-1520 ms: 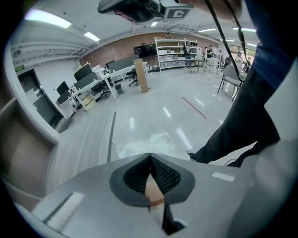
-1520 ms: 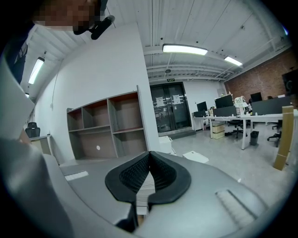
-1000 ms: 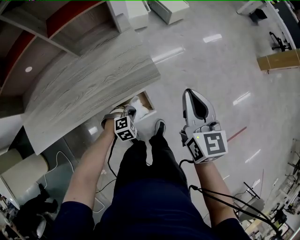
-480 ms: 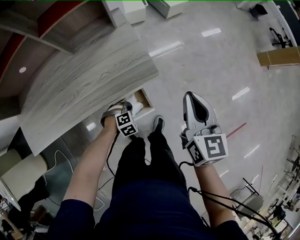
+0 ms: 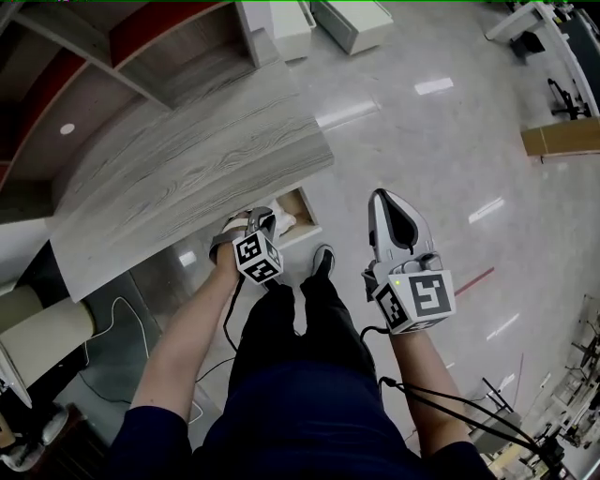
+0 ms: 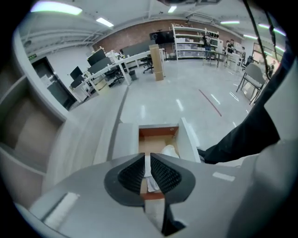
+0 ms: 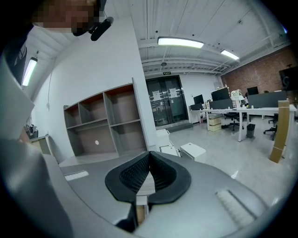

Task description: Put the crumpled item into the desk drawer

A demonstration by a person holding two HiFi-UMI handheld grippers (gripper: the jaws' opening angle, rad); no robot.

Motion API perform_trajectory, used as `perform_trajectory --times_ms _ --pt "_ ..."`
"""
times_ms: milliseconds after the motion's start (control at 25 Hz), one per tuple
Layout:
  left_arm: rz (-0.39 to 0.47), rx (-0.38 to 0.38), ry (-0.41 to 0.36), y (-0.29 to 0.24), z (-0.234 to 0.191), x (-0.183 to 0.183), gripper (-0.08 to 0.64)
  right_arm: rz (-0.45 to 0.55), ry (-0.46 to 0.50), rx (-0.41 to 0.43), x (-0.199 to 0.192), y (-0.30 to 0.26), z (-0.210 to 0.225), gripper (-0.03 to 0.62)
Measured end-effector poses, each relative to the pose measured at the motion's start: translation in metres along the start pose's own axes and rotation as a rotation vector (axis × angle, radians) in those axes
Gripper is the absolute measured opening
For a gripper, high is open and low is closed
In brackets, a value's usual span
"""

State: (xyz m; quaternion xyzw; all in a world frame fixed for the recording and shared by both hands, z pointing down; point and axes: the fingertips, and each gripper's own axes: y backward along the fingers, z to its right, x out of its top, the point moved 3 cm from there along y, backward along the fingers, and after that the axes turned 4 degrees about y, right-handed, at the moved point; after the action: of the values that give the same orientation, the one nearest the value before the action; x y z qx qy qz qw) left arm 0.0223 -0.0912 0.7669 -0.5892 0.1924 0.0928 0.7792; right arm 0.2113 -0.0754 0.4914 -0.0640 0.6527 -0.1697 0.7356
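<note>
The grey wood desk (image 5: pixel 187 178) has its drawer (image 5: pixel 302 200) pulled open under the near edge. My left gripper (image 5: pixel 262 218) hangs right over the drawer's front. In the left gripper view its jaws (image 6: pixel 148 159) stand nearly together with a strip of the white crumpled item (image 6: pixel 170 151) pinched between them. The rest of the item (image 5: pixel 282 222) rests inside the brown drawer (image 6: pixel 190 139). My right gripper (image 5: pixel 383 199) is held in the air to the right, away from the desk, shut with nothing in it (image 7: pixel 149 156).
An open shelf unit (image 5: pixel 141 56) stands behind the desk. White boxes (image 5: pixel 347 19) sit on the glossy floor beyond. The person's legs and a shoe (image 5: pixel 322 258) are just right of the drawer. Cables (image 5: pixel 122 319) lie on the floor at the left.
The head view has shifted slightly. My left gripper stays at the drawer's front with the white item. The right gripper has hardly moved.
</note>
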Motion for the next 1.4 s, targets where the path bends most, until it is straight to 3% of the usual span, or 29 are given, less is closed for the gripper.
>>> perform_trajectory --times_ms 280,560,1000,1160,1400 --pt "0.169 0.172 0.170 0.075 -0.057 0.016 0.009 0.031 0.045 0.051 0.024 -0.005 -0.026 0.006" --pt "0.422 0.369 0.288 0.186 -0.129 0.061 0.008 0.127 0.090 0.074 0.064 -0.011 -0.039 0.006" --pt "0.838 0.528 0.452 0.361 -0.171 0.133 0.005 0.288 0.143 0.129 0.148 0.000 -0.072 0.006" --pt "0.928 0.554 0.529 0.398 -0.174 0.132 0.005 0.344 0.172 0.158 0.174 0.008 -0.090 0.006" --pt "0.989 0.635 0.599 0.442 -0.183 0.123 0.004 0.413 0.225 0.216 0.209 0.020 -0.120 0.006"
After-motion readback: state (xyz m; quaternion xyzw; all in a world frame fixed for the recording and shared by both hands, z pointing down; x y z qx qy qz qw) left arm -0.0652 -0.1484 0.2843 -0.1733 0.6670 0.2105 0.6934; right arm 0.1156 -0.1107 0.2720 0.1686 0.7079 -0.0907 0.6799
